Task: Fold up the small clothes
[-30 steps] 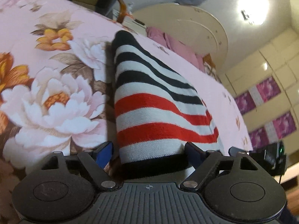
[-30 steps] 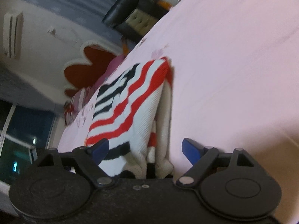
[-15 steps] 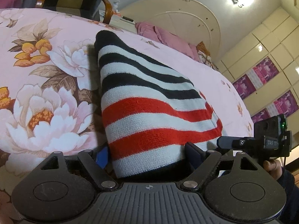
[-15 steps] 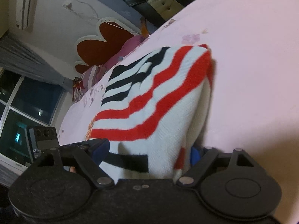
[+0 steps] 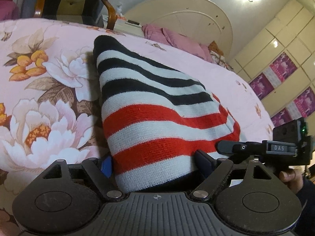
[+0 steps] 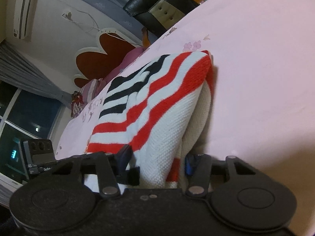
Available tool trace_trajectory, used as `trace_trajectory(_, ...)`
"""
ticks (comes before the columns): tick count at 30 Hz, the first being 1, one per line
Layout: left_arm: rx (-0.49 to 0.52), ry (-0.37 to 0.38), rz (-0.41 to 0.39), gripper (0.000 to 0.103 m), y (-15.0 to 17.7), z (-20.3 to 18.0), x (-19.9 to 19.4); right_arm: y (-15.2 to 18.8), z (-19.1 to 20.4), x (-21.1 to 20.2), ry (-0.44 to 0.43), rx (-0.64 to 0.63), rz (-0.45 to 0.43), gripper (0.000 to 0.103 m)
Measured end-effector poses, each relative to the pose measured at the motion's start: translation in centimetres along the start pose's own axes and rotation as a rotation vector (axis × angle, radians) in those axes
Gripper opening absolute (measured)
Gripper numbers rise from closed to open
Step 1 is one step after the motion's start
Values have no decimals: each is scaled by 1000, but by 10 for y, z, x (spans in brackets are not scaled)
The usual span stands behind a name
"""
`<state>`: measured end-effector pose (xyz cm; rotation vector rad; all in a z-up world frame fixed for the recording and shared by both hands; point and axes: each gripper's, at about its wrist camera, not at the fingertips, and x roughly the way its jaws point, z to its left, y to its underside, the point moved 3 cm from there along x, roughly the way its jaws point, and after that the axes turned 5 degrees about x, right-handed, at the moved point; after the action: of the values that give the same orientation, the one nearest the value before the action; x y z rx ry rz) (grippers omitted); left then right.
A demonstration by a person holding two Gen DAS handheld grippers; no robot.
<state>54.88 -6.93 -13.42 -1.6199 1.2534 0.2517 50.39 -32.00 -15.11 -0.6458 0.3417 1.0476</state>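
A folded knit sweater (image 5: 157,108) with black, white and red stripes lies on the bed. My left gripper (image 5: 154,163) is open around its near end, a blue pad at each side of the fabric. At the other side, the sweater's (image 6: 157,98) layered edge rises between the fingers of my right gripper (image 6: 157,159). Those jaws are closing and both pads touch the knit. The right gripper's body (image 5: 256,149), held by a hand (image 5: 289,176), shows at the lower right of the left wrist view.
The sweater rests on a pink floral bedspread (image 5: 39,108), which looks plain pink (image 6: 256,59) in the right wrist view. A cream headboard (image 5: 177,19) and crumpled pink bedding (image 5: 177,39) lie beyond. A dark chair (image 6: 157,5) stands past the bed's edge.
My right gripper's fingers have drawn in from wide apart onto the sweater's edge. Its body has come into the left wrist view. My left gripper has rolled slightly, its fingers unchanged.
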Motion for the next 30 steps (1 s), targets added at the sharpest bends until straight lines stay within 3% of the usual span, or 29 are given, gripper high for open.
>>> trace_trajectory(7, 28, -23, -17, 66, 2, -4, -4, 5, 9, -4, 45, -58, -35, 37)
trace_trajectory(14, 74, -56, -23, 55, 0, -15, -19, 6, 30, -13, 48, -134, -74, 34)
trace_trajectory(23, 124, -62, -44, 53, -9, -31, -47, 9, 57, -24, 64, -215, -89, 34)
trace_trajectory(30, 124, -69, -88, 53, -4, -15, -81, 20, 86, -15, 55, -266, -107, 34)
